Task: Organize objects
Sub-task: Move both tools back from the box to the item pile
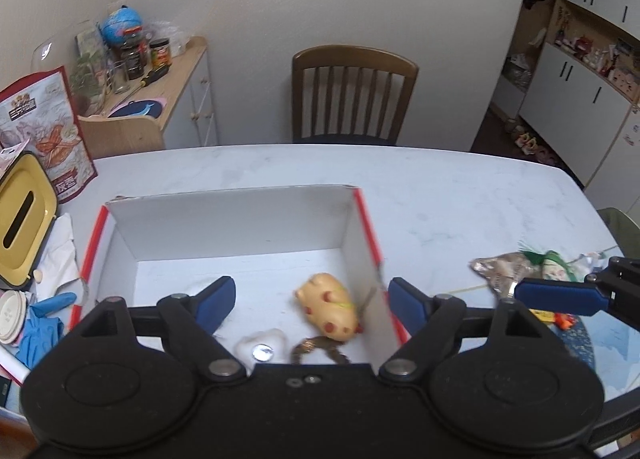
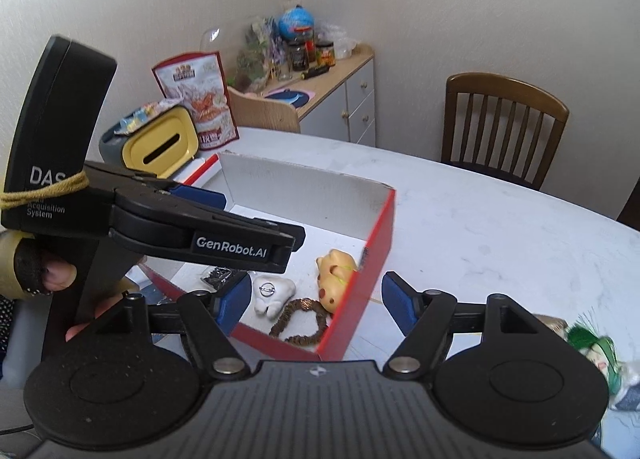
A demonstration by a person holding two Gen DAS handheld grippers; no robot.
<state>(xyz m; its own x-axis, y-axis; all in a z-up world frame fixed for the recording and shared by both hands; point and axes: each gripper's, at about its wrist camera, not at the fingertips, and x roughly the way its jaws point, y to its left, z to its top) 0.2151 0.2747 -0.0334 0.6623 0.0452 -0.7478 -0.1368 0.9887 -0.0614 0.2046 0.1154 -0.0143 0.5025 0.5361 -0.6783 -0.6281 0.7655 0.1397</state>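
An open box with white walls and a red rim (image 1: 366, 219) (image 2: 376, 243) sits on the white table. Inside it lie a tan pig toy (image 1: 328, 307) (image 2: 334, 271), blurred in the left wrist view, a white tooth-shaped figure (image 1: 262, 345) (image 2: 274, 293) and a brown beaded bracelet (image 1: 316, 351) (image 2: 304, 319). My left gripper (image 1: 310, 299) (image 2: 260, 219) hangs open over the box with nothing between its fingers. My right gripper (image 2: 316, 299) is open and empty near the box's right corner; one blue finger (image 1: 560, 296) shows in the left wrist view. A green-haired doll (image 1: 554, 263) (image 2: 592, 347) lies right of the box.
A foil packet (image 1: 500, 267) lies by the doll. Left of the box are a yellow-lidded tissue holder (image 1: 24, 219) (image 2: 160, 143), a snack bag (image 1: 52, 131) (image 2: 200, 99) and blue gloves (image 1: 40, 331). A wooden chair (image 1: 352, 95) and a cluttered cabinet (image 1: 168, 71) stand behind the table.
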